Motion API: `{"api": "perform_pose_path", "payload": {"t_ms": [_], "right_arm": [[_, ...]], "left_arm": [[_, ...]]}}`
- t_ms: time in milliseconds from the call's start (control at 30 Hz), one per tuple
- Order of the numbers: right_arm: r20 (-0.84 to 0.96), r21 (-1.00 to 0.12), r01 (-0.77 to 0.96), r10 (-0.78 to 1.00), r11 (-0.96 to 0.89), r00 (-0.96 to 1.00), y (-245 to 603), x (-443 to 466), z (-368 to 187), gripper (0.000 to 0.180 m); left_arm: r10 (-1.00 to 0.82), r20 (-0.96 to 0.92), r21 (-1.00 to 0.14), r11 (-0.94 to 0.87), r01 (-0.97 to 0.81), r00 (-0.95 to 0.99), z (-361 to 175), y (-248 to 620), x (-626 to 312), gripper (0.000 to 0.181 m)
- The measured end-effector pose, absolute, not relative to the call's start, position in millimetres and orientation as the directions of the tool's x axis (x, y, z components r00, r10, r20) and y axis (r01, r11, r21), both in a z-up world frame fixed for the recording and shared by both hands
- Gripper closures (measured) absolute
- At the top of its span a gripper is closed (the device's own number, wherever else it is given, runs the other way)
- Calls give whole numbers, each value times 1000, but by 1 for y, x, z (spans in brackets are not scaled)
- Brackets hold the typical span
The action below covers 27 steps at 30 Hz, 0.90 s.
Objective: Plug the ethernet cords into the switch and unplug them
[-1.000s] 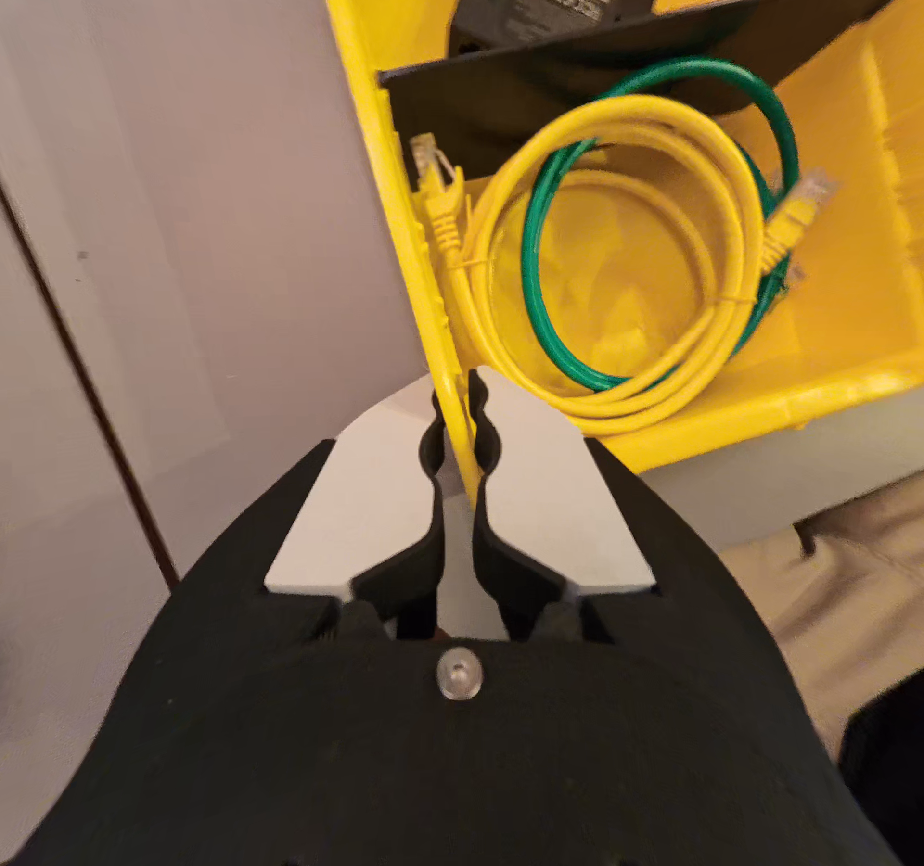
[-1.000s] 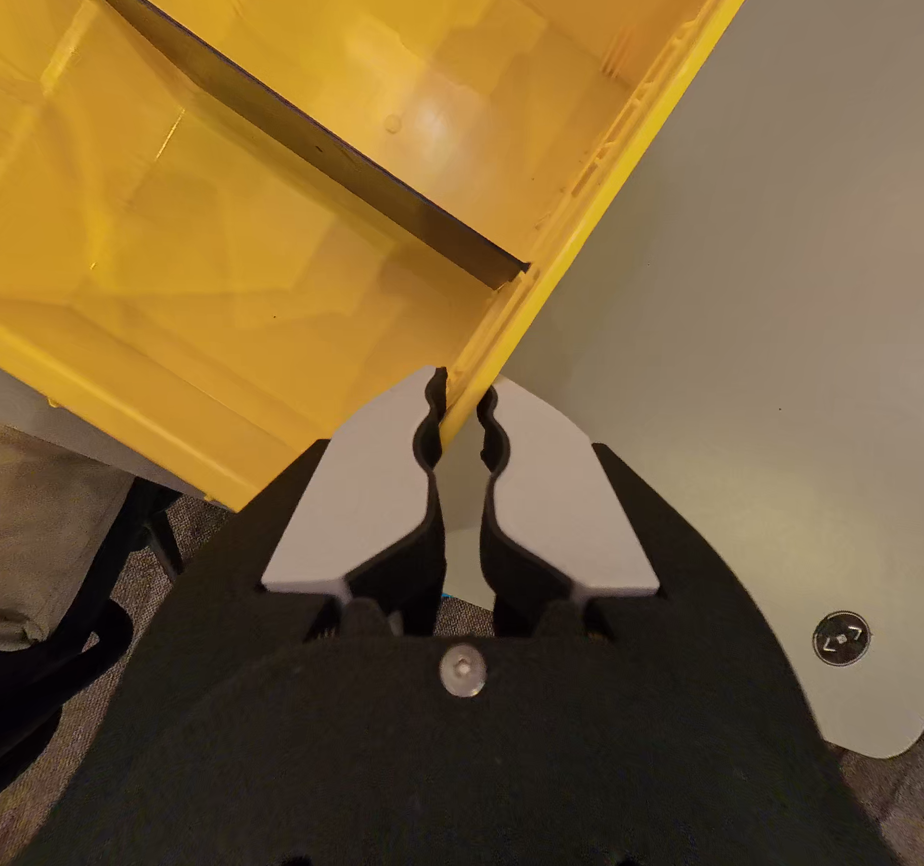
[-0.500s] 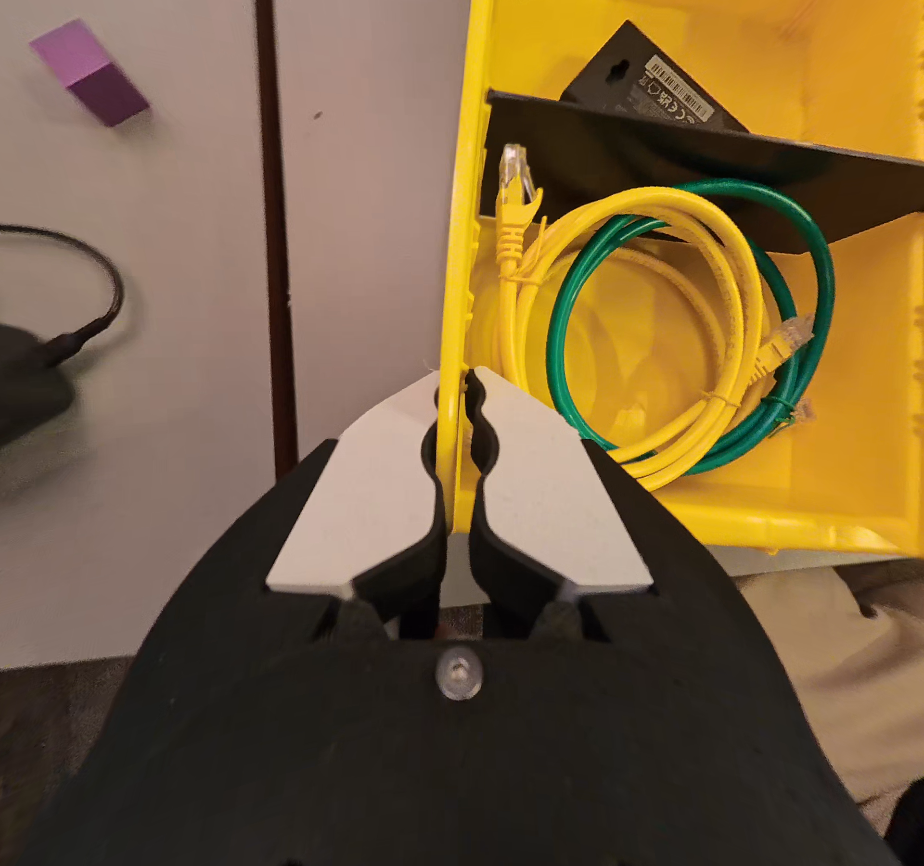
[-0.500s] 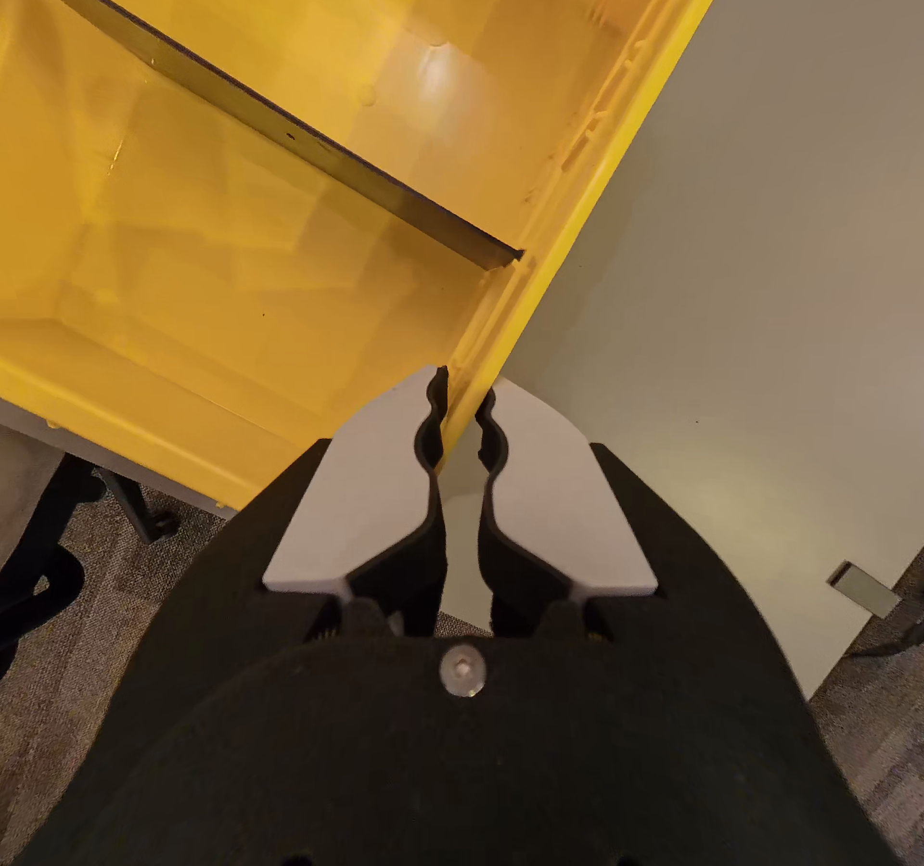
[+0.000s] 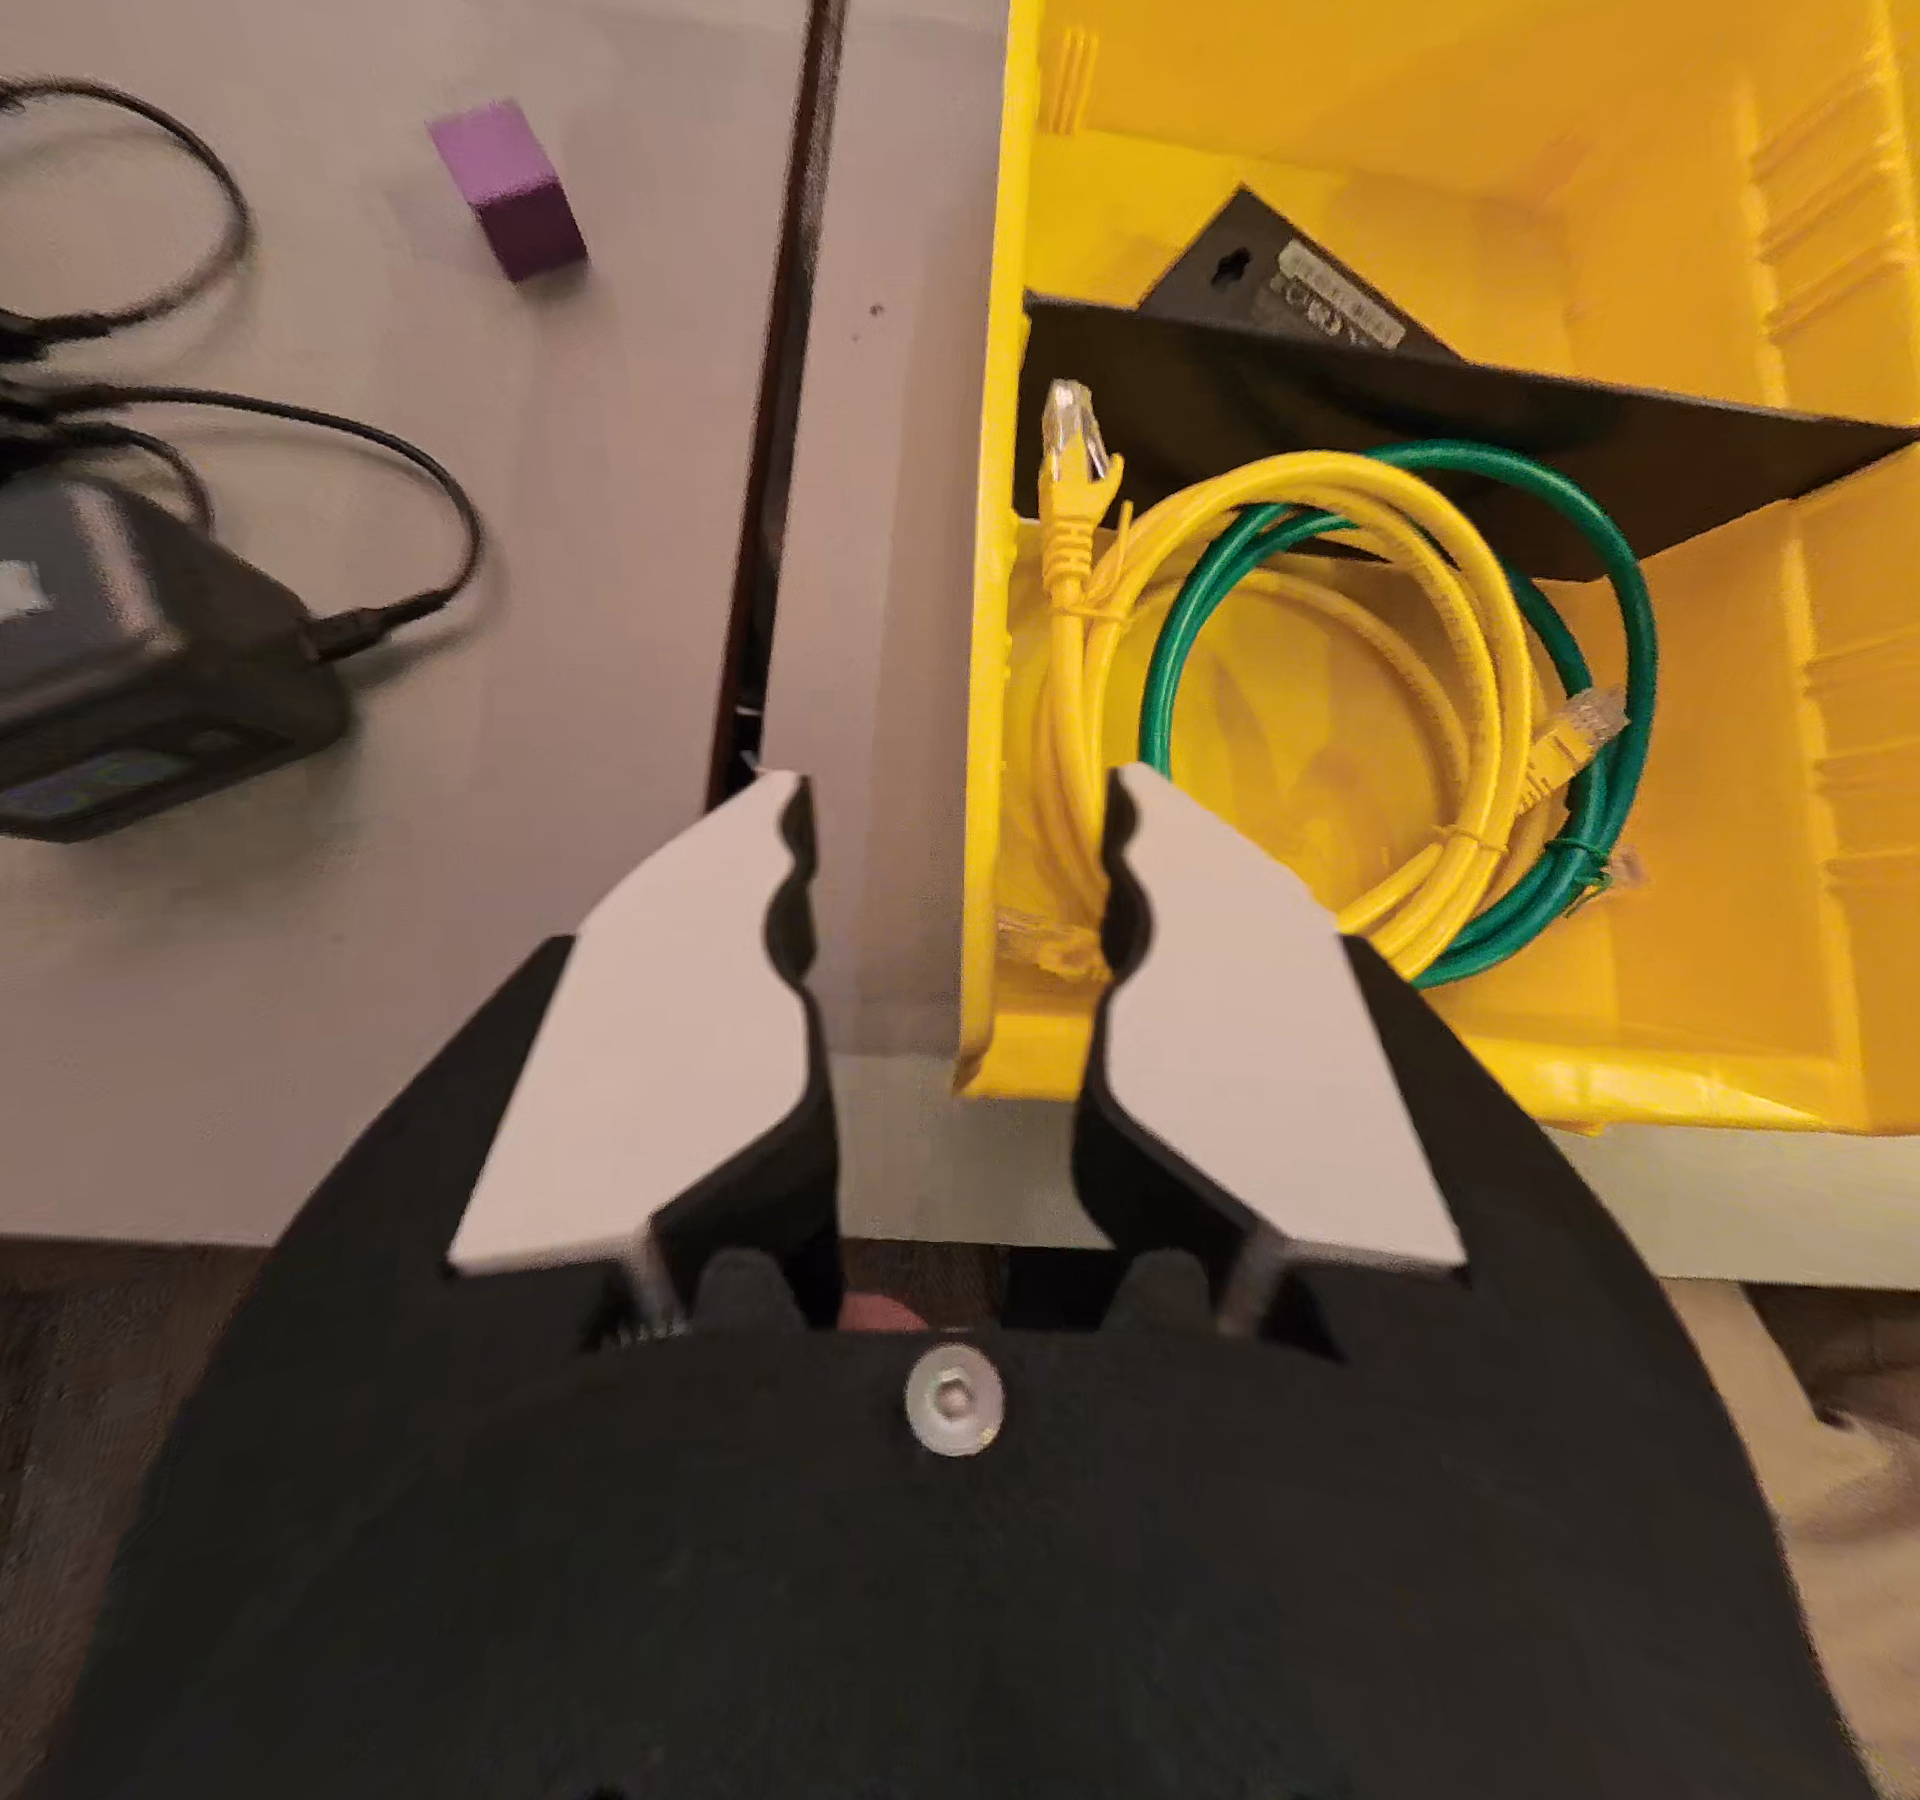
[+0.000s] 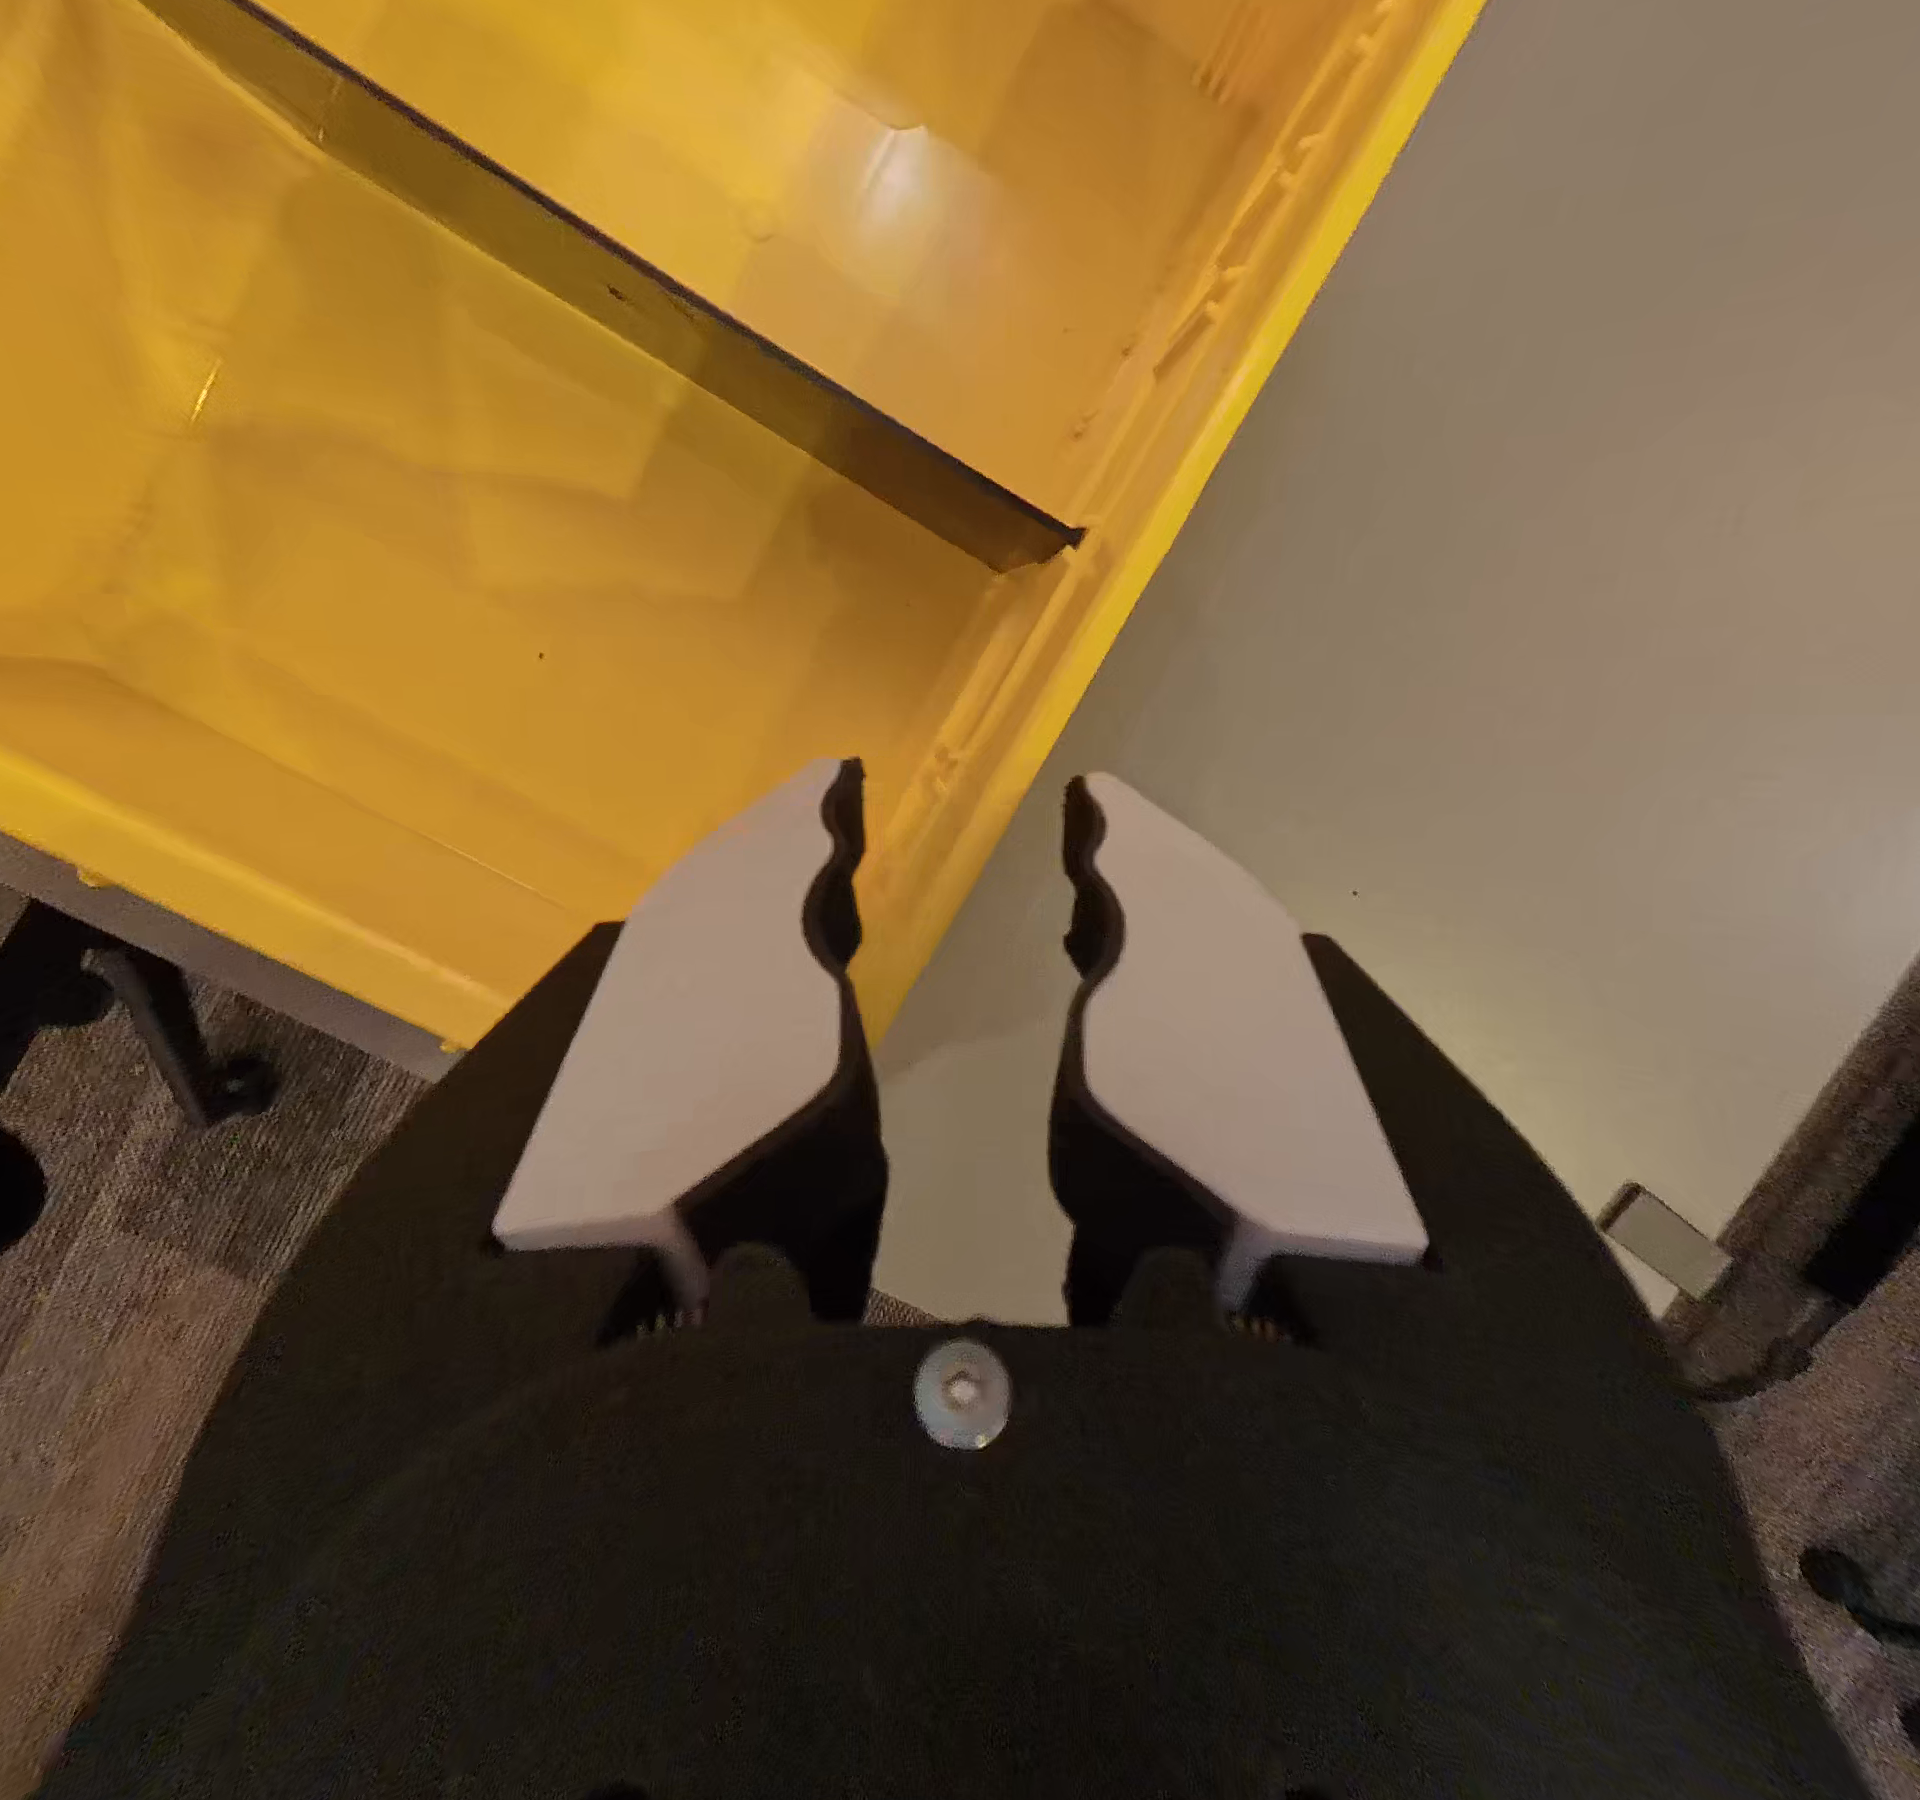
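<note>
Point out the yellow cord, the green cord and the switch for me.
yellow cord [image 5: 1392, 493], left wrist view, top of its coil.
green cord [image 5: 1636, 607], left wrist view, right side of its loop.
switch [image 5: 1247, 270], left wrist view, dark underside showing above the black divider.

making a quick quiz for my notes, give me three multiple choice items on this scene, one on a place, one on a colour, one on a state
1. Where do the coiled cords lie?
A. in the yellow bin, in the compartment in front of the black divider
B. on the grey table beside the purple block
C. on the carpet

2. What colours are the coiled cords?
A. red and white
B. yellow and green
C. both black

3. How does the left gripper stand?
A. shut on the bin's wall
B. shut on a cord
C. open, its fingers either side of the bin's wall

Key: 1 A, the yellow cord and the green cord rest in the yellow bin, nearer than the black divider. 2 B, one coil is yellow, one green. 3 C, the left gripper shows a wide gap between its fingers.
</note>
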State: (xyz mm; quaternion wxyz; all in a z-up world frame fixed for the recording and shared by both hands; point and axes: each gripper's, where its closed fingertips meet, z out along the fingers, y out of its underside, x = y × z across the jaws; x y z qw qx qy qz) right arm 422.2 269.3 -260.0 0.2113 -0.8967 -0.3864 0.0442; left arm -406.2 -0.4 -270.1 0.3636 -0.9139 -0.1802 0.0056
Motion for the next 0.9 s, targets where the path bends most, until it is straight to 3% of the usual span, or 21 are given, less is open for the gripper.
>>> {"api": "perform_pose_path", "payload": {"t_ms": [67,133,300,433,633,900], "right_arm": [[160,-434,670,680,-602,715,272,427,-250,133],[242,-453,665,636,-594,733,273,432,-235,129],[325,-537,700,650,-471,687,259,385,-193,135],[323,-609,705,698,-363,639,242,331,-170,136],[345,-609,751,767,-256,541,218,278,-167,136],[360,-613,762,786,-207,503,212,263,-161,136]], "left_arm": [[331,30,-729,-638,247,943,-248,-1,-412,114],[256,-92,-779,-621,90,962,-218,12,-405,109],[-39,-205,-690,-703,-172,978,-192,83,-356,80],[-245,-153,-504,-814,-289,957,-223,141,-335,79],[-328,-59,-74,-940,-332,943,-298,163,-354,62],[-303,-12,87,-950,-301,953,-326,172,-363,60]]}}
